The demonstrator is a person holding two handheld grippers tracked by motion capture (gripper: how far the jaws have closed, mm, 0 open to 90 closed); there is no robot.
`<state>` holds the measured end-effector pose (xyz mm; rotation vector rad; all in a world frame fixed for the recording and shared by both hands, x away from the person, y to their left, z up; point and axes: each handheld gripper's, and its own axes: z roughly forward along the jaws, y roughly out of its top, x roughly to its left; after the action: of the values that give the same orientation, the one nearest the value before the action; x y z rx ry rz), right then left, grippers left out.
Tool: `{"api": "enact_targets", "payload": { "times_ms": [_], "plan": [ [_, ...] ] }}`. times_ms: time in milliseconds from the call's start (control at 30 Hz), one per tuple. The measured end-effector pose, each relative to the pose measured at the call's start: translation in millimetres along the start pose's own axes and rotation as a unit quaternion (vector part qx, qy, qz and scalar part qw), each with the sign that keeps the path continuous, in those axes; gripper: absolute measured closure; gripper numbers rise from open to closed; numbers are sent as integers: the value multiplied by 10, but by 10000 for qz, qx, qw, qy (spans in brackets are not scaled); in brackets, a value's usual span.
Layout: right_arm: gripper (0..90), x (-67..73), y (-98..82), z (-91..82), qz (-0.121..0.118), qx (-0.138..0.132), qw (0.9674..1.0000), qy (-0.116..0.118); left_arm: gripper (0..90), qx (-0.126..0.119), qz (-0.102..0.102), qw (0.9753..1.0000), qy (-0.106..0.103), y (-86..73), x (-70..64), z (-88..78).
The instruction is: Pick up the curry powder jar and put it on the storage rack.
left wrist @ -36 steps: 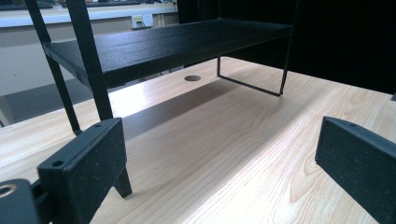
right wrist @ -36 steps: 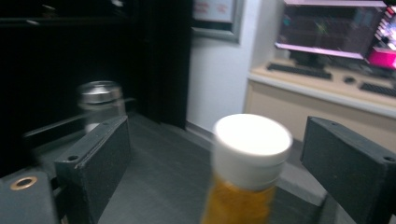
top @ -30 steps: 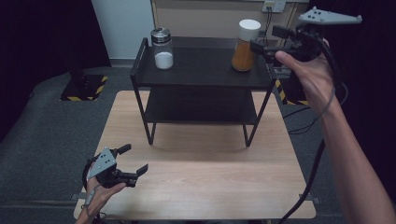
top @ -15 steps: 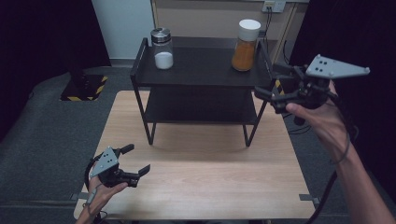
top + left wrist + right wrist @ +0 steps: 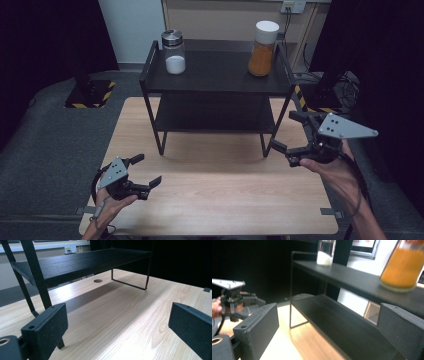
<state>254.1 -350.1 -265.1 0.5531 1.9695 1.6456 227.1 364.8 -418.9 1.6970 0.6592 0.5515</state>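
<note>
high view: right gripper (image 5: 294, 133) lower, wider

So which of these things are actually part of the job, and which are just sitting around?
In the job:
right gripper, open, empty, beside the rack
orange-filled jar, nearest it
black rack under the jar

Just there:
white-filled jar
left gripper, open above the table

orange-powder jar (image 5: 263, 47) | white lid, clear body | upright | top shelf of black rack (image 5: 215, 82), right end
</note>
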Motion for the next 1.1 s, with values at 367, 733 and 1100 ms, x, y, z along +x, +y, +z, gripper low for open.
{"api": "enact_targets", "payload": {
  "times_ms": [367, 733, 1100],
  "plan": [
    [39, 156, -595, -3, 263, 168, 9994, -123, 14, 1, 7, 10000, 28, 1, -8, -9],
    [35, 309, -1082, 13, 388, 256, 9982, -381, 14, -1, 24, 10000, 55, 1, -17, -11],
    [35, 452, -1381, 15, 386, 637, 9960, -484, 14, -9, 31, 10000, 78, -1, -25, -10]
  ]
}}
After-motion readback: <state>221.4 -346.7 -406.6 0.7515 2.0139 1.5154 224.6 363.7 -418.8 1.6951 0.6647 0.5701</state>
